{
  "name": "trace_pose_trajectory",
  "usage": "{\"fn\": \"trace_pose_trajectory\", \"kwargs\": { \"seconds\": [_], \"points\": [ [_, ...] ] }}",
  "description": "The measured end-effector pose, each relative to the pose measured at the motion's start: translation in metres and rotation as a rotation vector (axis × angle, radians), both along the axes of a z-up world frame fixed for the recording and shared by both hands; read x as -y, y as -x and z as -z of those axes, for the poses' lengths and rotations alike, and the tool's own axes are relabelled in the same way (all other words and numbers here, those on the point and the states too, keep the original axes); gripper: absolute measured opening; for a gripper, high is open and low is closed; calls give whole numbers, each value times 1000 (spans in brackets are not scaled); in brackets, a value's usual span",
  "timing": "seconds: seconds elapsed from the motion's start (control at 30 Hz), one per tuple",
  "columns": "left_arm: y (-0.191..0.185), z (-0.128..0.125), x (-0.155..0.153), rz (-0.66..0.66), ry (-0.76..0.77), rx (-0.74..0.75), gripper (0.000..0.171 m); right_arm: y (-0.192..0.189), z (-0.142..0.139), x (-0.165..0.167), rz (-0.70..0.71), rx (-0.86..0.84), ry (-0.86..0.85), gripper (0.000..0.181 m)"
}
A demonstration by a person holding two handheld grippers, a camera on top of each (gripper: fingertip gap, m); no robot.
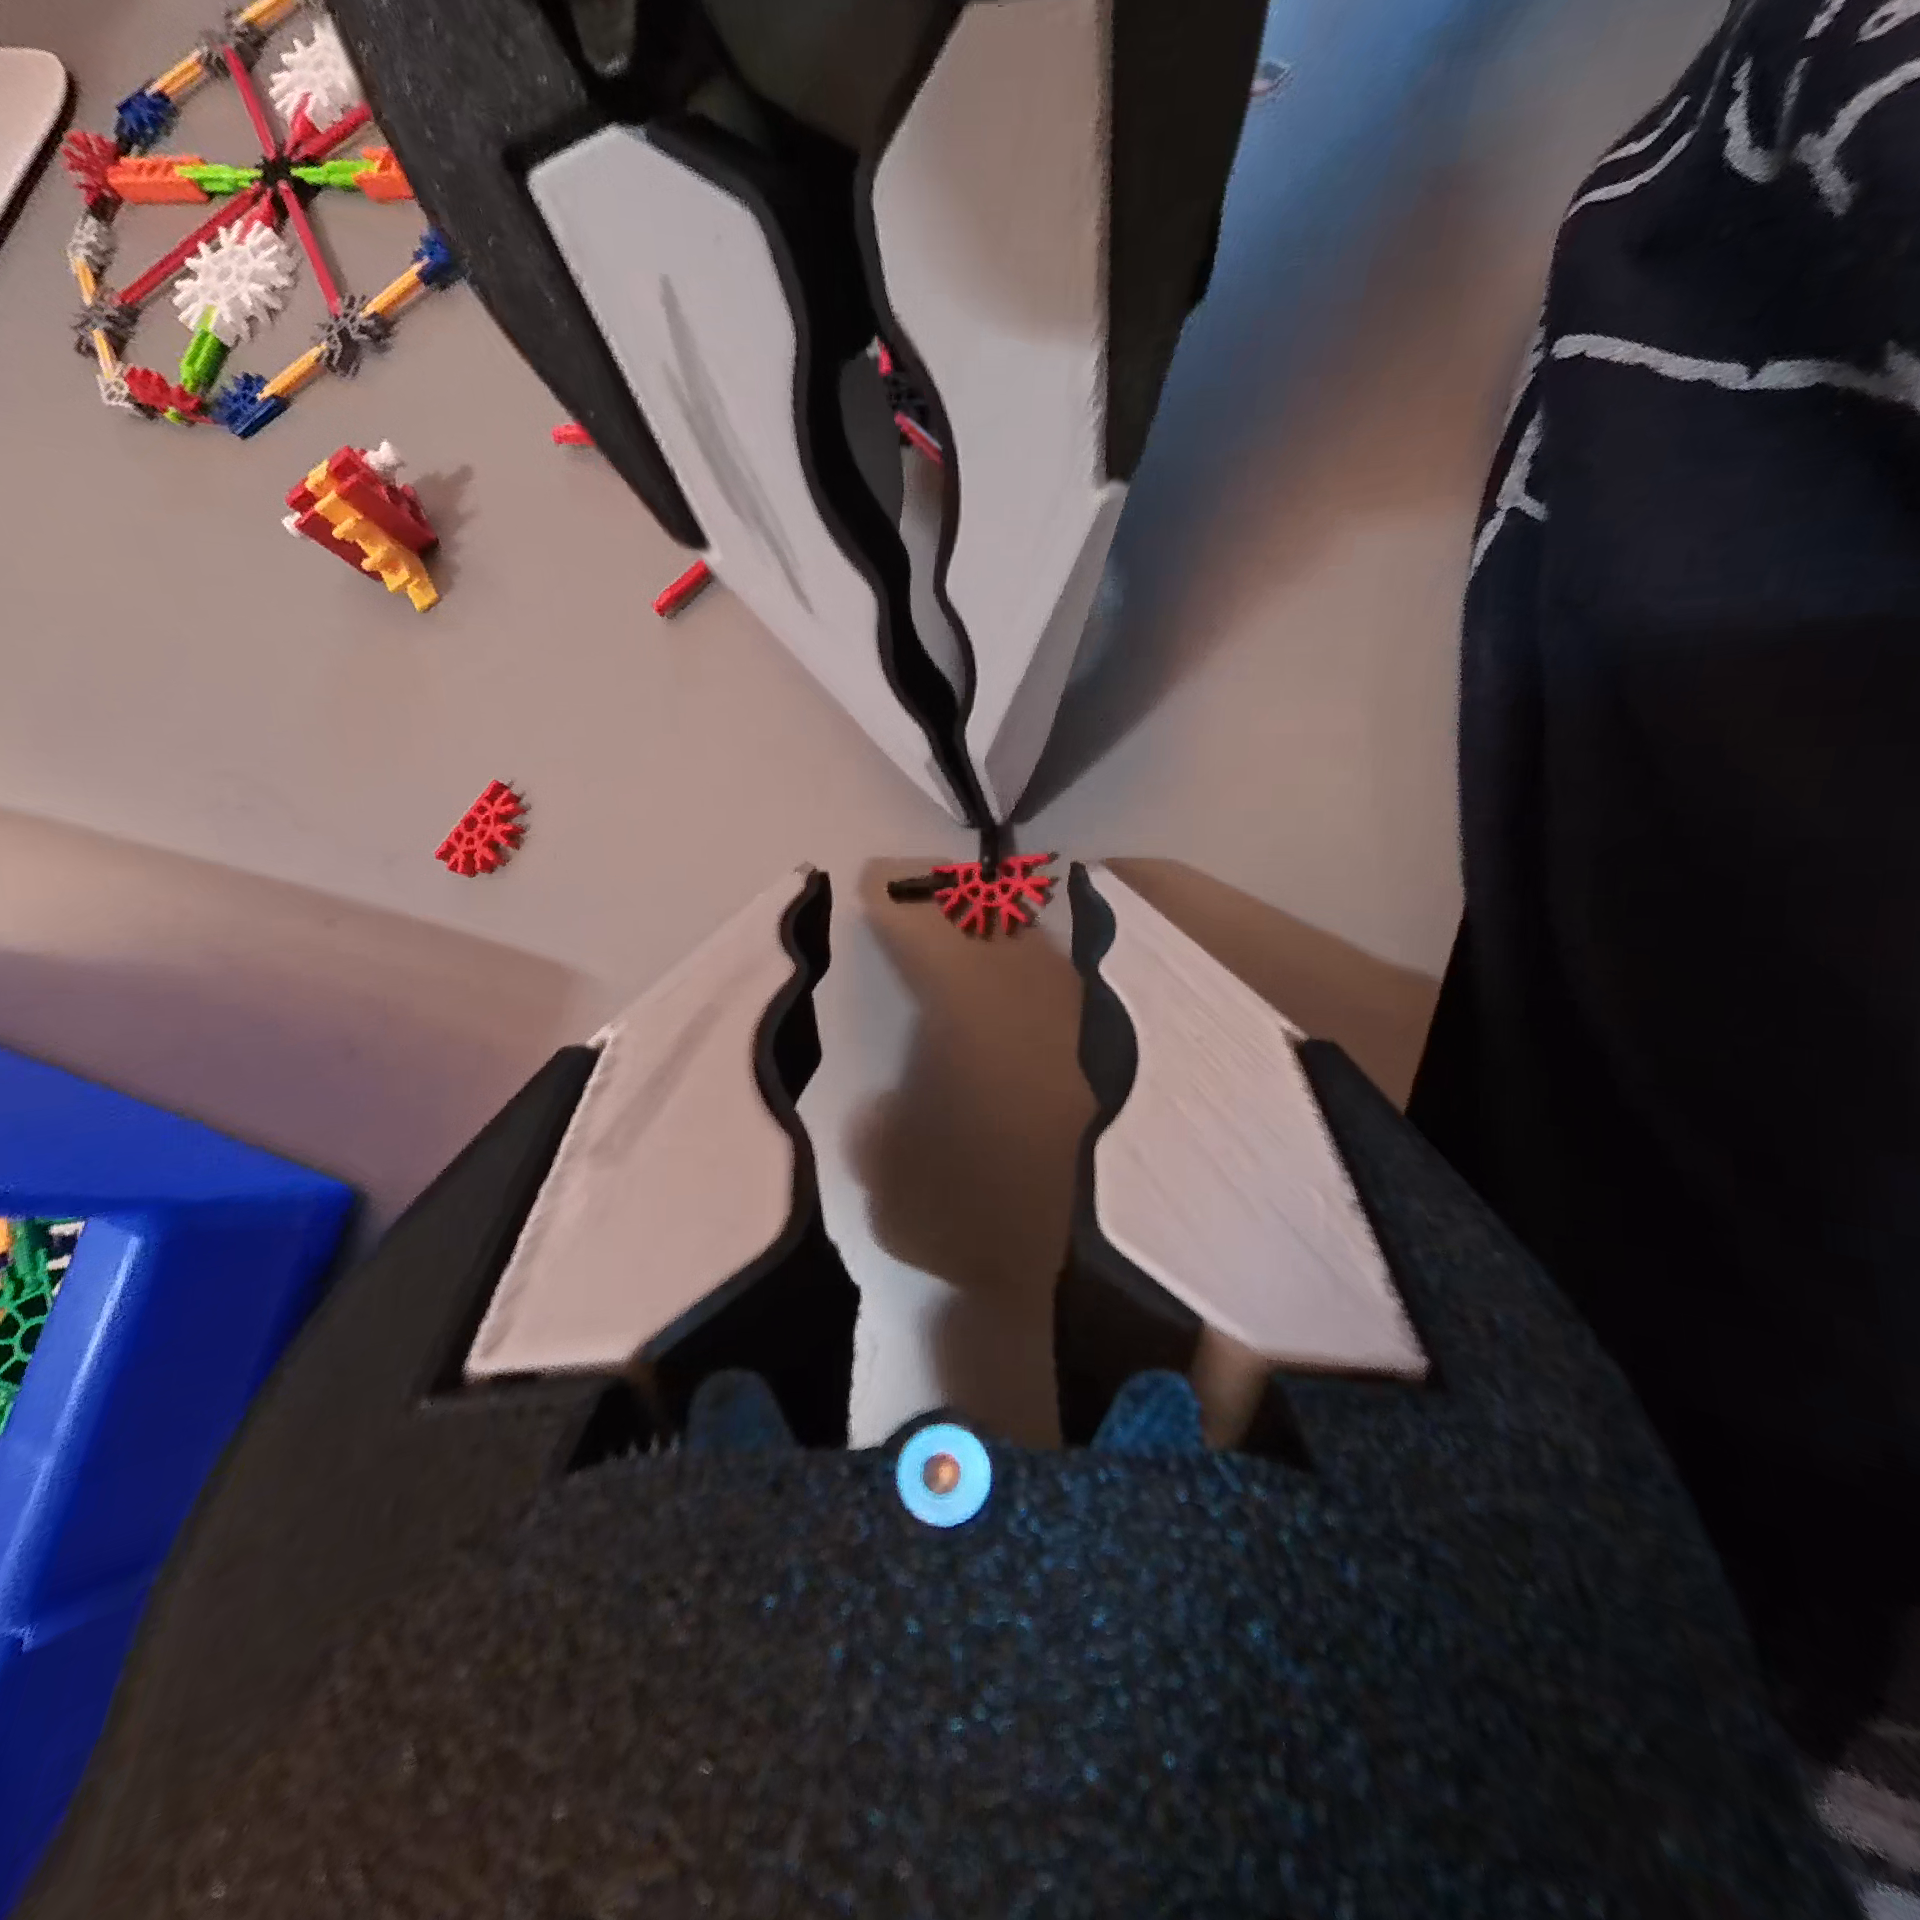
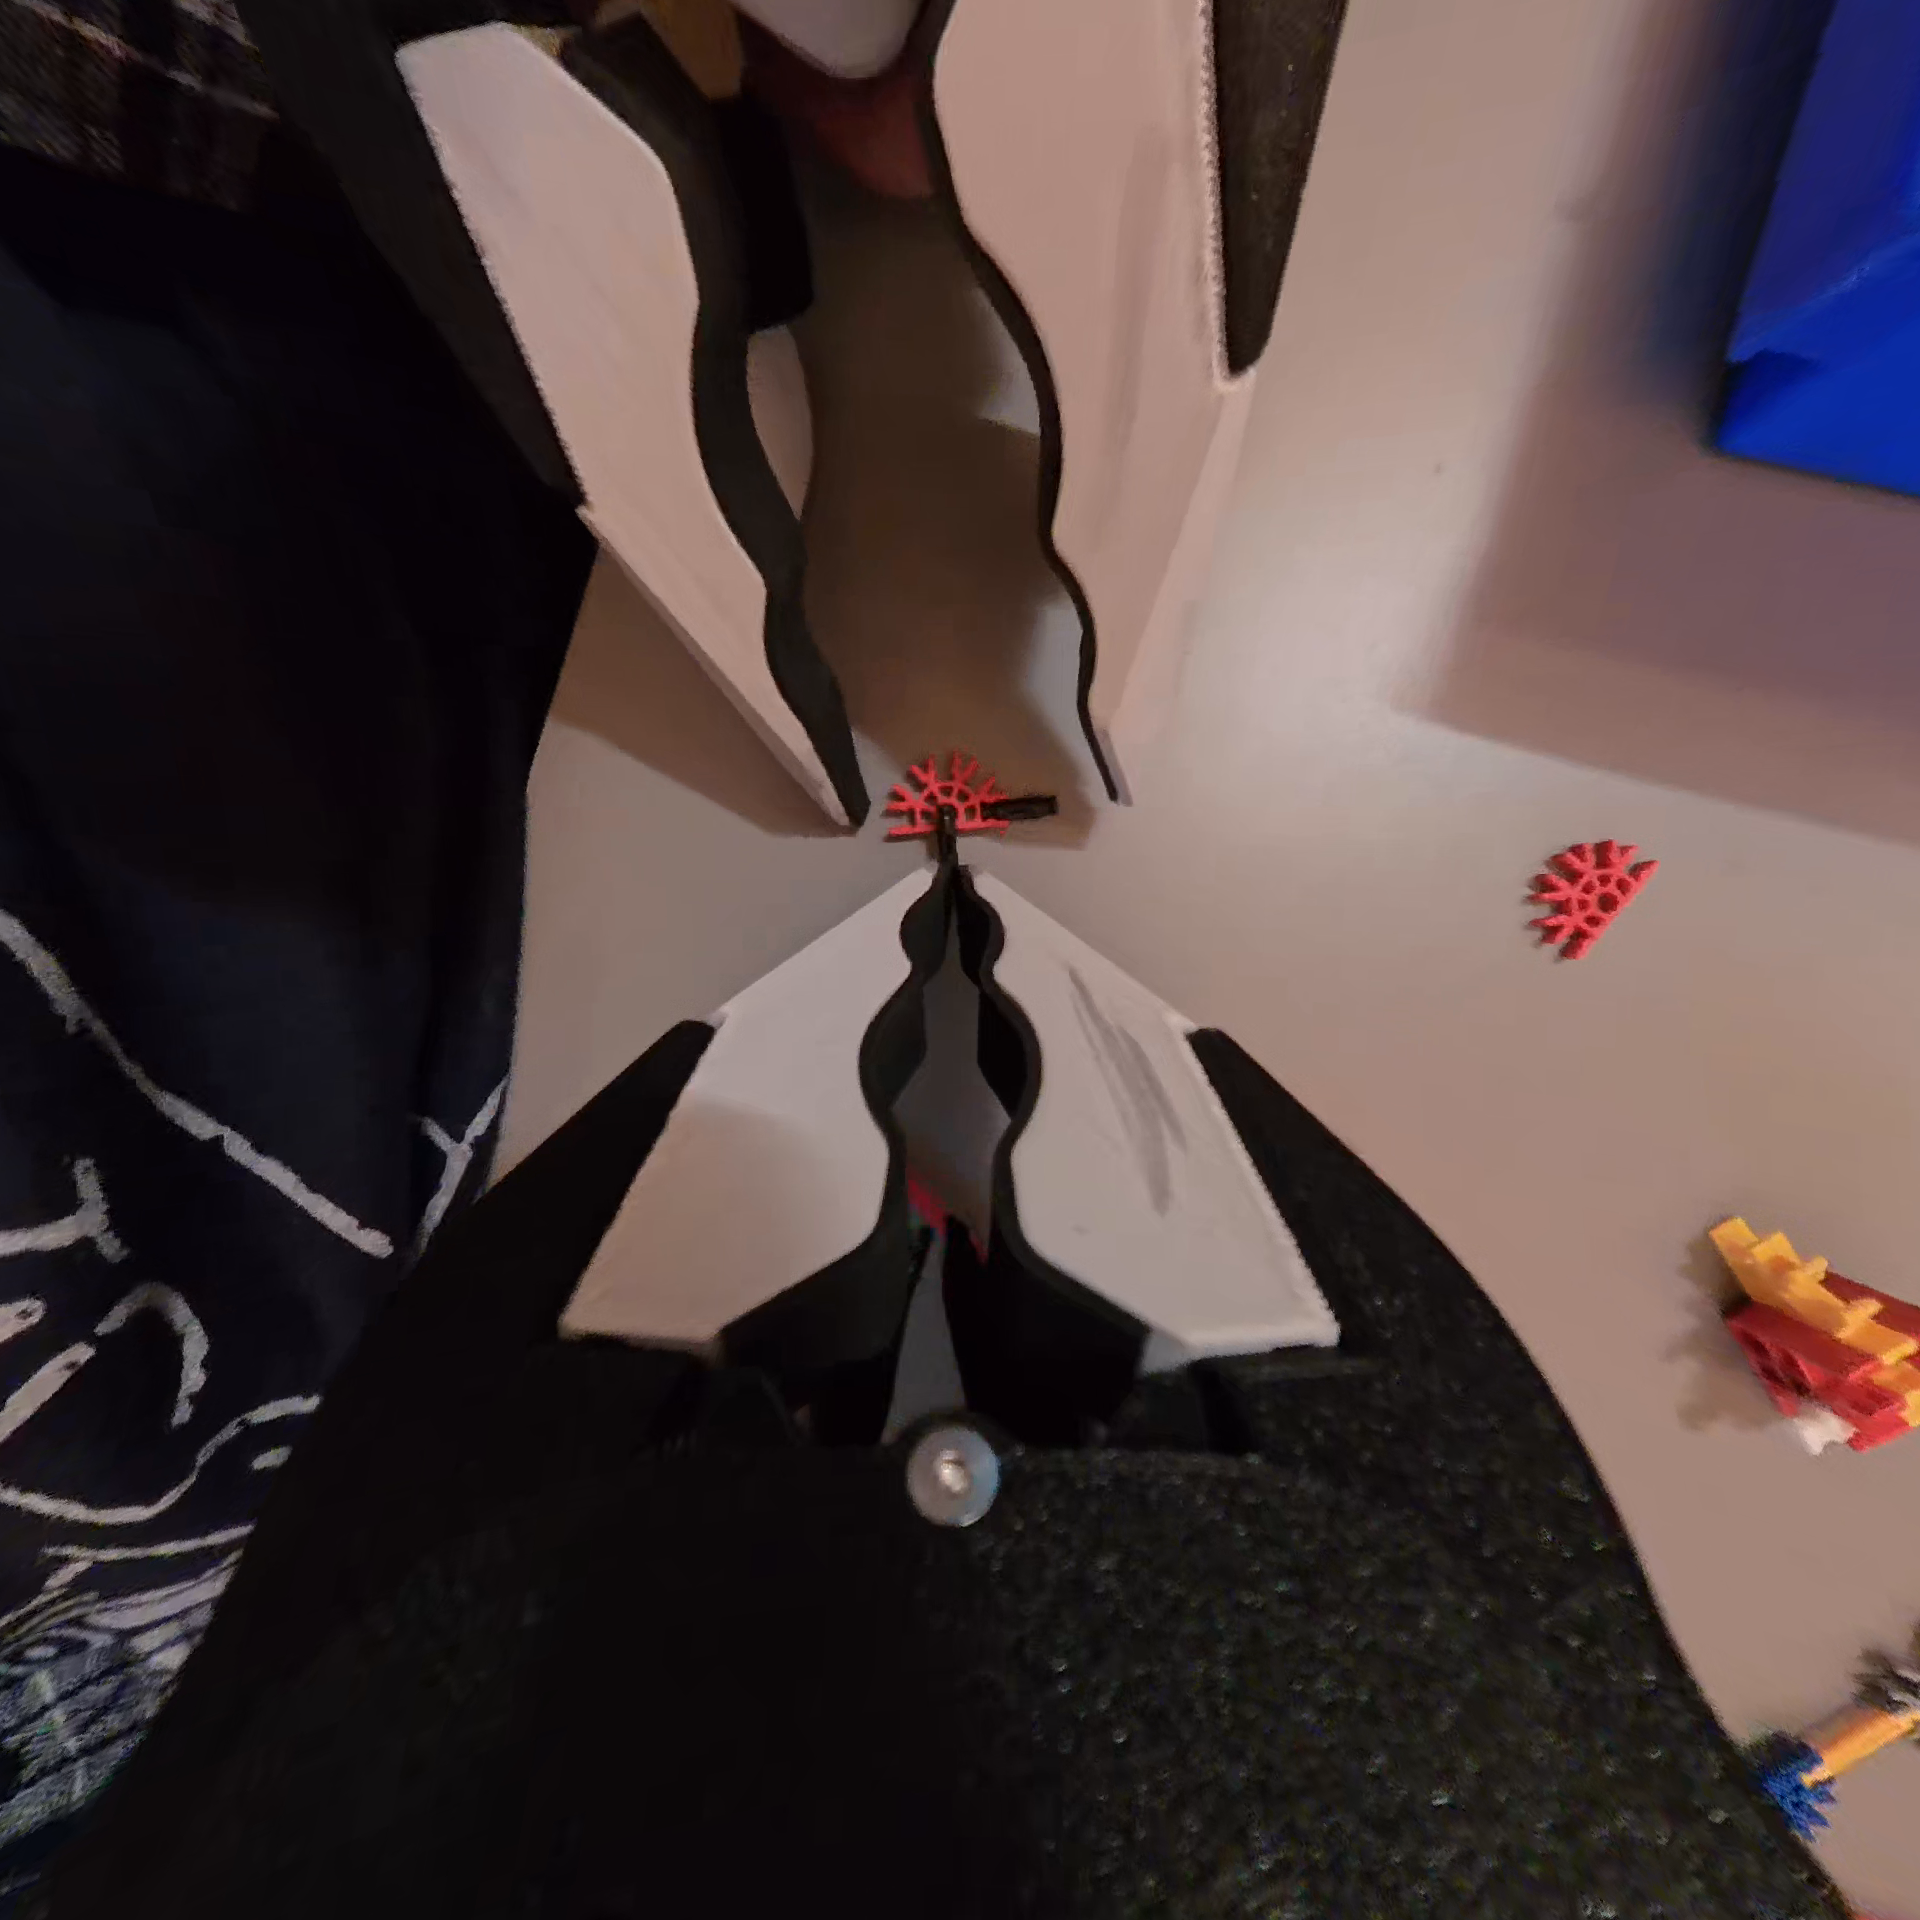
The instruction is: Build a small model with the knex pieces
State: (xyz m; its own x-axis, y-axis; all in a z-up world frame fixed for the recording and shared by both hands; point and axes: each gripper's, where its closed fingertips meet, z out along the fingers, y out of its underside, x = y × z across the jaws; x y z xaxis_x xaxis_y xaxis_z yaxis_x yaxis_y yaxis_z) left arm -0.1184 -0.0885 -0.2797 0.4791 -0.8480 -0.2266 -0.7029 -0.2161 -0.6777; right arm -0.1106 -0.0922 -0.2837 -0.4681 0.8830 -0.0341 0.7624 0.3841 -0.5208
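Observation:
A red half-round connector (image 1: pixel 992 894) hangs just above the table with a short black rod (image 1: pixel 914 888) sticking out of its side. My right gripper (image 2: pixel 951 878) is shut on another thin black rod plugged into the connector (image 2: pixel 945 805). In the left wrist view it (image 1: pixel 985 821) comes down from the top. My left gripper (image 1: pixel 948 883) is open, one fingertip on each side of the connector and not touching it. In the right wrist view it (image 2: pixel 982 800) comes in from the top.
A second red connector (image 1: pixel 481 828) lies on the table, with a red and yellow stack of pieces (image 1: pixel 364 525) and a red rod (image 1: pixel 681 589) beyond. A colourful rod frame (image 1: pixel 239 229) sits far left. A blue bin (image 1: pixel 156 1351) and a person's dark garment (image 1: pixel 1714 623) flank the grippers. Less than 4 cm separates the two grippers' tips.

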Motion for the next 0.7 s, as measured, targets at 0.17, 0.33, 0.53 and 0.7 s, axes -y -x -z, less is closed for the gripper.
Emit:
{"fn": "trace_pose_trajectory", "kwargs": {
  "seconds": [0.17,0.33,0.53,0.7],
  "points": [
    [-1,0,-1,-9,-8,-2,48,12,0,-4,31,-33,-25,0],
    [17,-6,4,7,-5,-7,48,5,-2,-8,48,-38,-8,0],
    [28,-5,-5,82,-8,-70,45,-1,-2,-10,59,-35,-6,0],
    [20,0,-9,117,-19,-100,47,-3,0,-11,65,-33,-13,0]
  ]
}}
